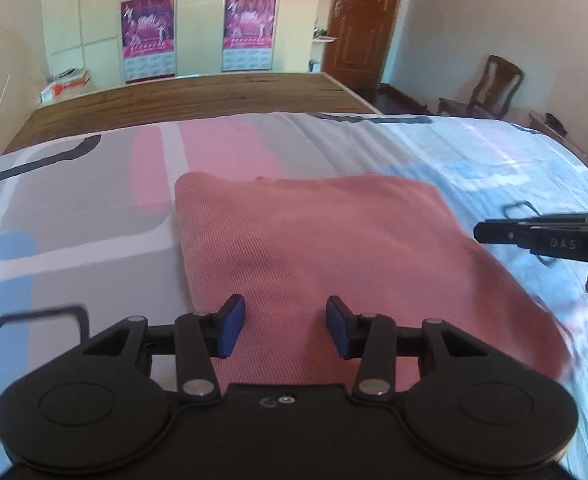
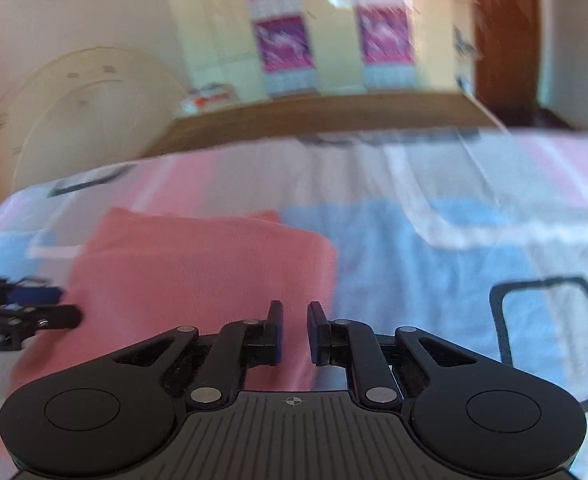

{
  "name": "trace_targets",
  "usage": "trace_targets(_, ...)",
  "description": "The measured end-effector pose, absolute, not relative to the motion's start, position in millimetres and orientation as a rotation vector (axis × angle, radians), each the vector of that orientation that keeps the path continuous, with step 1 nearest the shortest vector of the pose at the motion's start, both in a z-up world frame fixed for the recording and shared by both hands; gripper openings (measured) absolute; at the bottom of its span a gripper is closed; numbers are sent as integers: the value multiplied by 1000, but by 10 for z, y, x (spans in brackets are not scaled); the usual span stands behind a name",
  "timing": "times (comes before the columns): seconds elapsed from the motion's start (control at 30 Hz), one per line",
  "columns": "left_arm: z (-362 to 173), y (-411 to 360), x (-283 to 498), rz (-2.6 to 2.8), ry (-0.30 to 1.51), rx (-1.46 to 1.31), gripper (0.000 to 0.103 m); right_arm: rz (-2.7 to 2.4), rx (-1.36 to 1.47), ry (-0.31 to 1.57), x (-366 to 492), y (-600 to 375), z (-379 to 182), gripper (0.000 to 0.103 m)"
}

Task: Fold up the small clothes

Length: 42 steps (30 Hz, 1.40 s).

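Bedsheet carries a soft, light pink ribbed garment, best pinched at a lower-frame corner; left gripper and right gripper jaws apart, empty.

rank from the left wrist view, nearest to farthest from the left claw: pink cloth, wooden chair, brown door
1. pink cloth, on the bed directly under and ahead of the left claw.
2. wooden chair, beyond the bed, far right.
3. brown door, back wall, right of the wardrobe.
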State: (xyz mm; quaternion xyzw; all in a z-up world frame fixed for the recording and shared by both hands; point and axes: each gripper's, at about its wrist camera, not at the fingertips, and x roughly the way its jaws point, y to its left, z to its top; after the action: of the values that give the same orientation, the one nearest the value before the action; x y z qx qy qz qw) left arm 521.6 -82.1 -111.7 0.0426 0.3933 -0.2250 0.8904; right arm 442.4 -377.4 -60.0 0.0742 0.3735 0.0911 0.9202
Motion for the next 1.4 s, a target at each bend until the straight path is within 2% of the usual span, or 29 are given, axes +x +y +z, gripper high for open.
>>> trace_targets(0.13, -1114, -689, 4813, -456, 792, 51, 42, 281, 68, 738, 3864, -3569, -464, 14)
trace_targets(0.27, -1145, -660, 4664, -436, 785, 63, 45, 262, -28, 795, 3550, -3393, -626, 13)
trace_targets(0.33, -1166, -650, 4662, -429, 794, 74, 46, 179, -69, 822, 3547, -3409, -744, 6)
trace_targets(0.53, -1242, -632, 4527, -417, 831, 120, 45, 117, -138, 838, 3588, -3269, -760, 7)
trace_targets(0.8, -1286, -521, 4224, -393, 859, 87, 44, 164, -80, 793, 3286, -3296, -550, 7)
trace_targets(1.0, -1325, -531, 4146, -379, 869, 93, 44, 144, -82, 862, 3213, -3308, -752, 7)
trace_targets(1.4, -1411, -521, 4104, -366, 882, 90, 48, 106, -74, 864, 3180, -3291, -882, 7)
